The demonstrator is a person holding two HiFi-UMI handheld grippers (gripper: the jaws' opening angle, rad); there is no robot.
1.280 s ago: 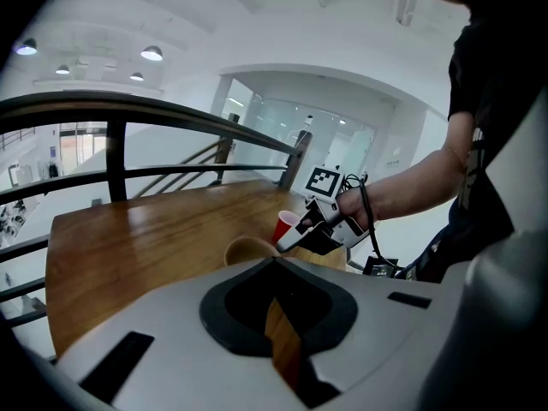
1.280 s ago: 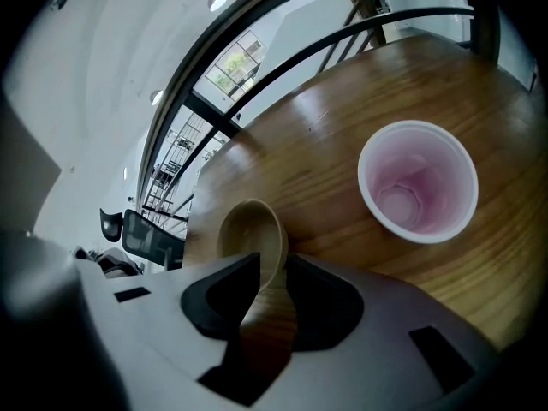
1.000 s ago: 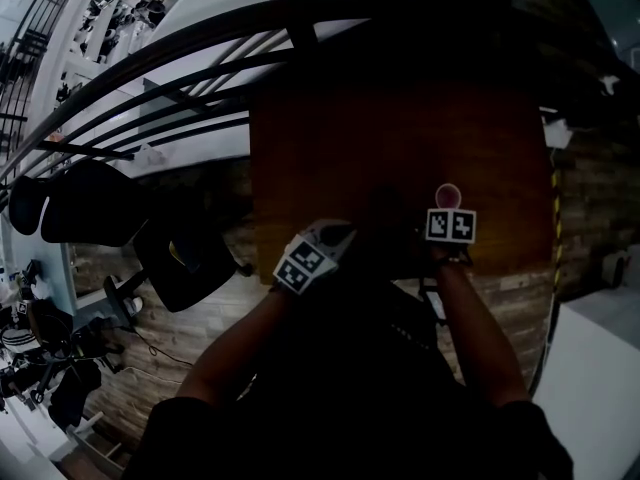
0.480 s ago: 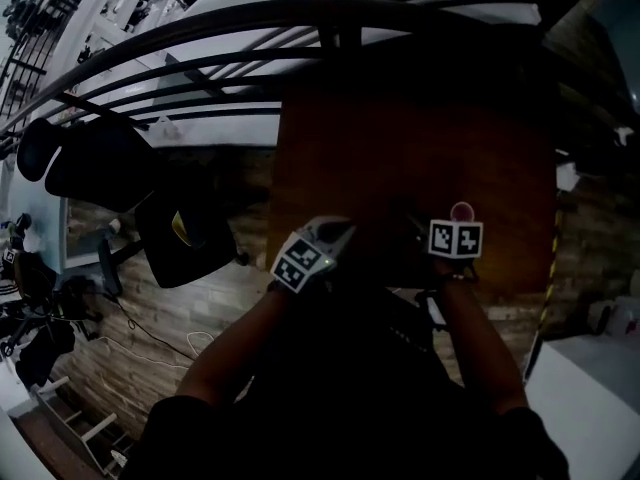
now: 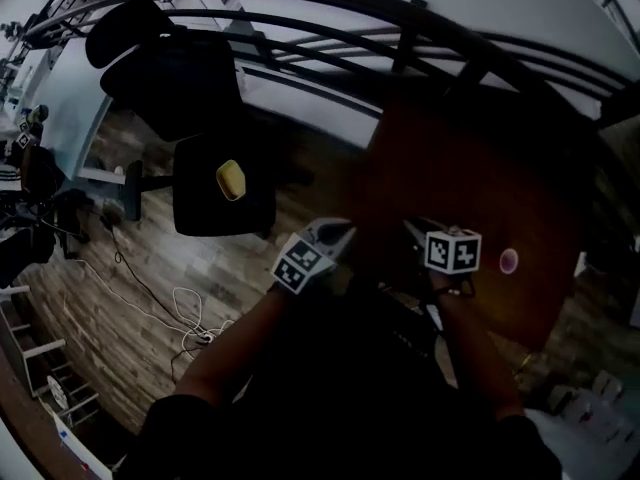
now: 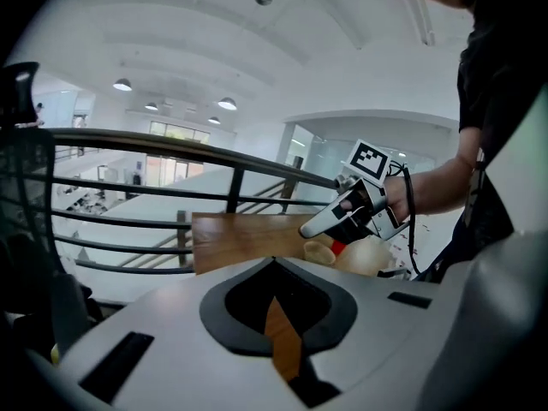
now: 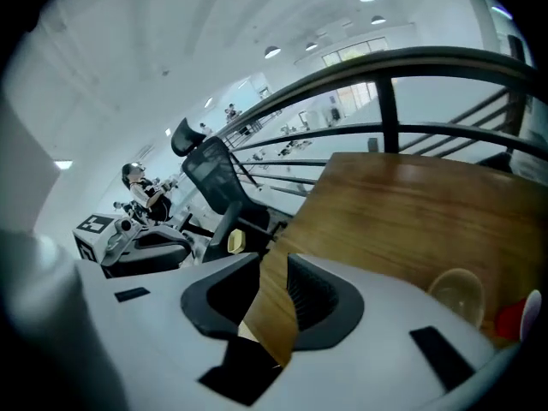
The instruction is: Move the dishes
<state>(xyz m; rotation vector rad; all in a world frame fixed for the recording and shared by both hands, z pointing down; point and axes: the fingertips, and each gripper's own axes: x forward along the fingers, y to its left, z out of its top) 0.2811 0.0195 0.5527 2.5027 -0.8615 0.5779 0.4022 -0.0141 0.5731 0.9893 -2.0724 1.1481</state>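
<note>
A wooden table point(image 7: 411, 212) is standing beside a dark railing point(image 7: 385, 67). The left gripper point(image 5: 335, 234) and right gripper point(image 5: 415, 231) are hovering, jaws parted, gripping nothing. A clear glass bowl point(image 7: 458, 294) and a small red dish point(image 7: 516, 318) are sitting on the table, right of the right jaws.

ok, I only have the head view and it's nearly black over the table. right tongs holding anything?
Observer: No. In the right gripper view the right tongs stand apart; only wood of the table shows through the gap.
Operator: left?
Observer: The left tongs stand apart too, nothing between them.
Operator: any dishes out there?
Observer: A pale see-through bowl with a red thing beside it, on the table at the right gripper view's lower right.
</note>
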